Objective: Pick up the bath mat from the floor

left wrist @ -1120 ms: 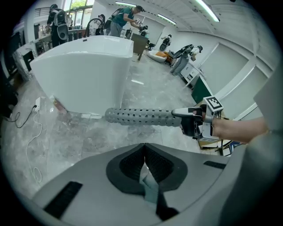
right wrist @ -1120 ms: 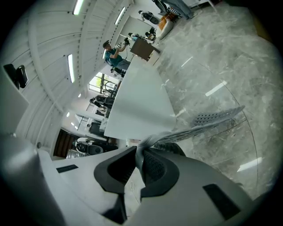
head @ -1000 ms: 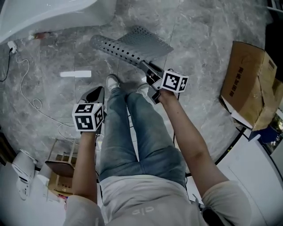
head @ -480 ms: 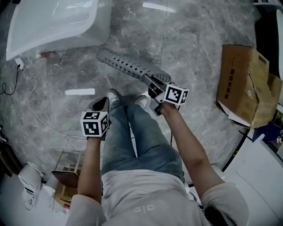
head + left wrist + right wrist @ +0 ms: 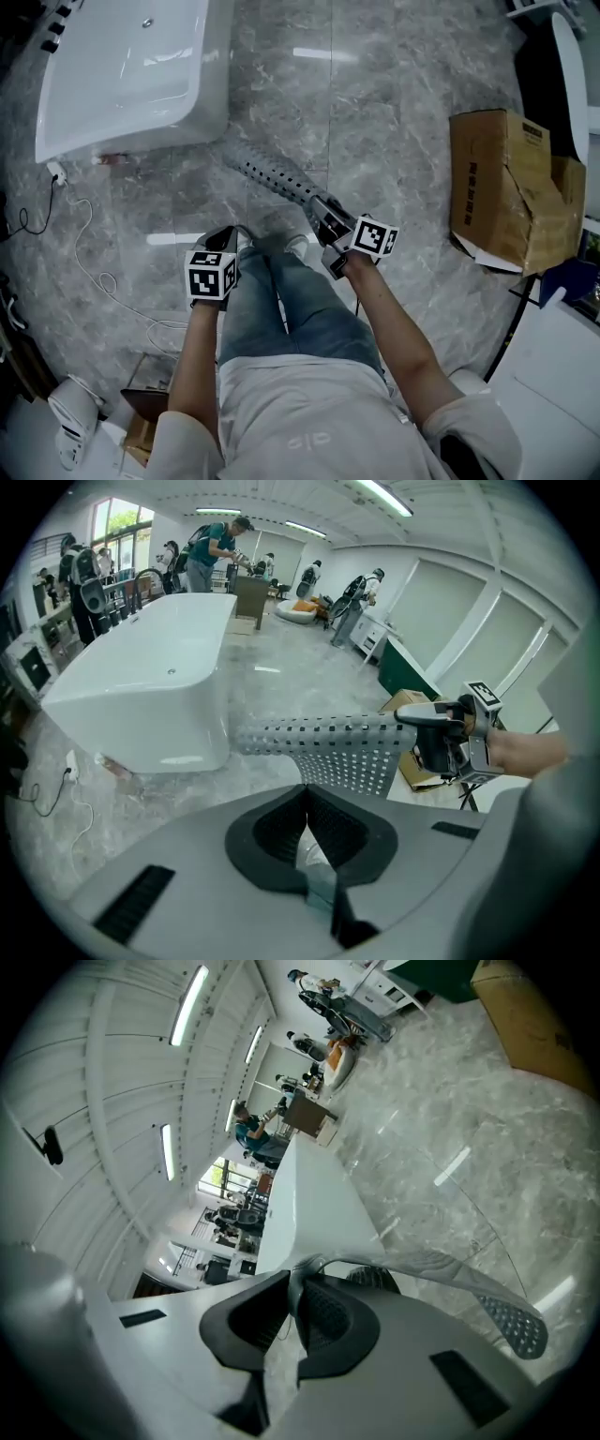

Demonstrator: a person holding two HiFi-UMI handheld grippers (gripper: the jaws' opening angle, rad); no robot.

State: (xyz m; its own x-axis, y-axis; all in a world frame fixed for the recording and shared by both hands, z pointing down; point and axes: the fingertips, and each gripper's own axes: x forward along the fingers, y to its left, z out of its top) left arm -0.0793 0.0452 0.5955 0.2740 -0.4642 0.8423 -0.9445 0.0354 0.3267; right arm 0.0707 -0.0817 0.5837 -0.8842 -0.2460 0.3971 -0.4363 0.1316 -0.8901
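Head view, centre: the right tool is clamped on one edge of the perforated grey bath mat, which trails toward the white bathtub at upper left. The left tool, just left of centre, has its jaws together and is empty. A cardboard box stands at right.

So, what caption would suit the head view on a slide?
Right gripper holds a grey perforated bath mat over the grey marble floor, beside a white bathtub.

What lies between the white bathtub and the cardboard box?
Head view: bare grey floor, crossed by the bath mat held in the right hand-held gripper.
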